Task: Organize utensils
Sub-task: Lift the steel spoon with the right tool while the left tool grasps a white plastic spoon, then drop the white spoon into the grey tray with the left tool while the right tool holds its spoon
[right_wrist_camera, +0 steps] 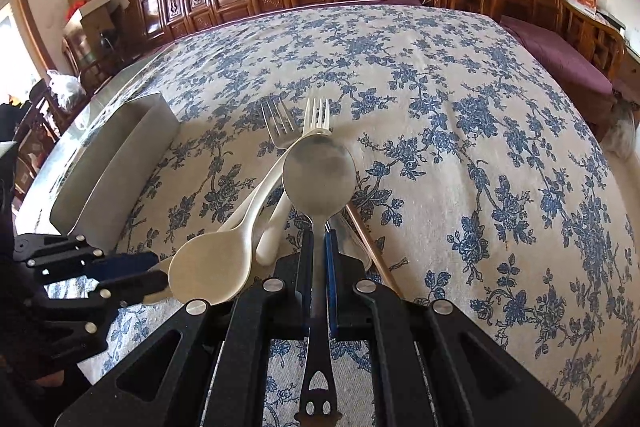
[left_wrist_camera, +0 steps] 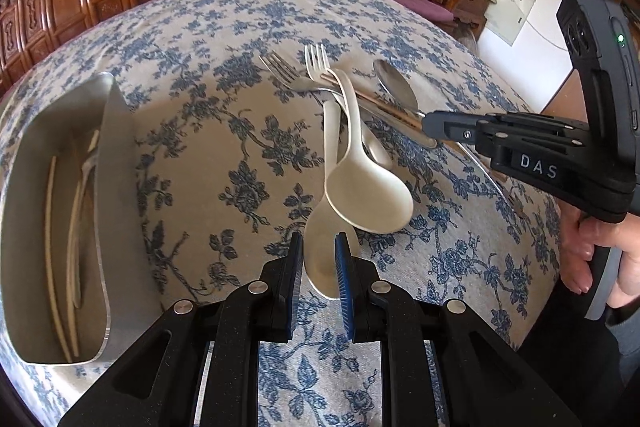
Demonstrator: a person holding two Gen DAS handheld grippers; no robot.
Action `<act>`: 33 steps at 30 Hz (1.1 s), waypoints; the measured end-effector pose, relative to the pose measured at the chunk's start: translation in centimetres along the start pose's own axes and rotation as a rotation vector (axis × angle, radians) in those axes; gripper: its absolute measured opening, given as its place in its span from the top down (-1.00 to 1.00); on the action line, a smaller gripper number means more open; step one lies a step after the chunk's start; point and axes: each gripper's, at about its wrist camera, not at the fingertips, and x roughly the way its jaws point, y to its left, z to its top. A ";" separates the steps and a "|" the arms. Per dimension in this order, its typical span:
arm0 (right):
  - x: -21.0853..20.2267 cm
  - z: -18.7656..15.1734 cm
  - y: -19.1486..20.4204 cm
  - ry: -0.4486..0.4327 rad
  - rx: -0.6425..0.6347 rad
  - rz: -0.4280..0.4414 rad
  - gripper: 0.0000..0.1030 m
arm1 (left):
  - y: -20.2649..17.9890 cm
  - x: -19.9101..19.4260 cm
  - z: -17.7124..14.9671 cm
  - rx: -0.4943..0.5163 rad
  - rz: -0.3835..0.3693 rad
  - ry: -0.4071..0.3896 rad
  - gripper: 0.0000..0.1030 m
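Note:
A pile of utensils lies mid-table: two white plastic spoons [left_wrist_camera: 370,195], a white fork [left_wrist_camera: 318,61], a metal fork [left_wrist_camera: 280,67], chopsticks [left_wrist_camera: 396,111] and a metal spoon [left_wrist_camera: 394,83]. My right gripper [right_wrist_camera: 319,251] is shut on the metal spoon [right_wrist_camera: 319,175], holding its handle with the bowl pointing forward over the pile. My left gripper [left_wrist_camera: 319,247] has its jaws on both sides of the bowl of the lower white spoon [left_wrist_camera: 324,255], closed against it. It also shows in the right wrist view [right_wrist_camera: 132,275].
A metal utensil holder [left_wrist_camera: 108,163] stands at the table's left, with white chopsticks and other utensils inside; it also shows in the right wrist view [right_wrist_camera: 116,163]. The blue-flowered tablecloth [right_wrist_camera: 460,155] covers the table. Carved wooden chairs line the far edge.

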 end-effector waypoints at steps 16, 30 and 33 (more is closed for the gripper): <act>0.3 0.3 1.4 -0.006 -0.020 0.012 0.85 | 1.2 -0.9 0.0 -0.035 0.049 -0.024 0.98; 0.6 0.6 3.1 -0.013 -0.043 0.036 0.85 | 3.9 -5.5 1.0 -0.064 0.111 -0.143 0.98; 0.5 0.6 3.6 -0.018 -0.051 0.046 0.85 | 4.7 -6.2 1.0 -0.082 0.120 -0.153 0.98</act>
